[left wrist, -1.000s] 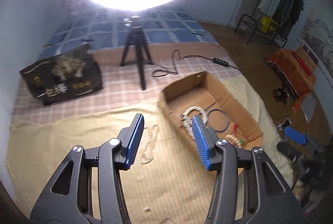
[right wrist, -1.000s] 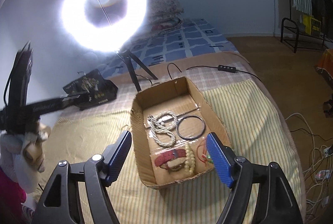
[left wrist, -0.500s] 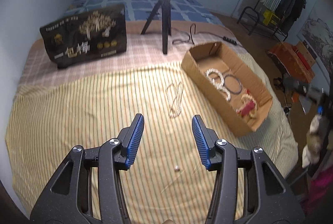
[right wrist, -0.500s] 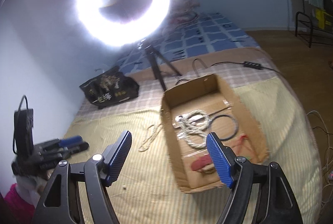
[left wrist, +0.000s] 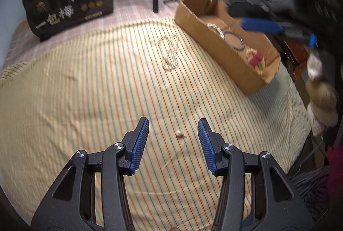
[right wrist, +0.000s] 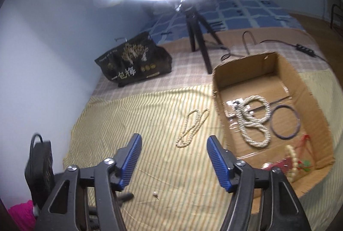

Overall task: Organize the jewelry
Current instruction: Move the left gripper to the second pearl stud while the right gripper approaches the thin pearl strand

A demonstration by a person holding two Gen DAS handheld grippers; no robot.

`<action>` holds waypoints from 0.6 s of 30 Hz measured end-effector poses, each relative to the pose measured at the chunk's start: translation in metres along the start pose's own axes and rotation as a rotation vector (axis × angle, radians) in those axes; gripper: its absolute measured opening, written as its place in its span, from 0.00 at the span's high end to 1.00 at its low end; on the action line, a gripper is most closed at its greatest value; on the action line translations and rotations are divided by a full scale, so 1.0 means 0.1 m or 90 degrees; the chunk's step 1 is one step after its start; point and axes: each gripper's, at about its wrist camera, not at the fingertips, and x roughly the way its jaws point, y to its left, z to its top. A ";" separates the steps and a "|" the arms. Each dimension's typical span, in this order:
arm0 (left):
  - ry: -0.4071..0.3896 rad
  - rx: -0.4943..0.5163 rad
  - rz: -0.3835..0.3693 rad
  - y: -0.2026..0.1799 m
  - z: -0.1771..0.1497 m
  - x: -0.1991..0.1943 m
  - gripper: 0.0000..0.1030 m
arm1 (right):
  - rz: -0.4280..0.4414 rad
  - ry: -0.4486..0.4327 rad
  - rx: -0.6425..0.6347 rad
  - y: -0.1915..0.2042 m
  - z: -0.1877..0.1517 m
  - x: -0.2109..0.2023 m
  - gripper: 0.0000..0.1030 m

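A beige bead necklace (left wrist: 169, 53) lies loose on the striped bedspread, left of an open cardboard box (left wrist: 216, 53); both also show in the right wrist view, the necklace (right wrist: 191, 128) beside the box (right wrist: 218, 89). The box holds a white rope necklace (right wrist: 254, 121), a dark ring (right wrist: 285, 121) and red and bead pieces (right wrist: 289, 163). A small pearl pendant on a thin chain (left wrist: 179, 134) lies between my left gripper's fingers; it also shows in the right wrist view (right wrist: 154, 194). My left gripper (left wrist: 173, 132) is open and empty. My right gripper (right wrist: 174, 147) is open and empty, near the beige necklace.
A black printed bag (left wrist: 68, 3) stands at the back left of the bed. A ring light on a tripod (right wrist: 197, 33) stands behind the box, with a cable and power strip (right wrist: 304, 47). The bed's right edge (left wrist: 300, 115) drops off to the floor.
The left gripper has drawn back and lowered over the small pendant. The right gripper has swung left from over the box towards the loose beige necklace.
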 end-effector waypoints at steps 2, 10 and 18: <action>0.008 0.012 -0.005 -0.04 -0.03 0.06 0.53 | 0.002 0.016 -0.003 0.03 0.01 0.12 0.41; 0.020 0.082 -0.007 -0.19 -0.13 0.27 0.56 | -0.010 0.085 0.002 0.12 -0.05 0.63 0.55; 0.030 0.158 0.011 -0.33 -0.20 0.43 0.57 | -0.027 0.110 0.025 0.07 -0.02 0.90 0.61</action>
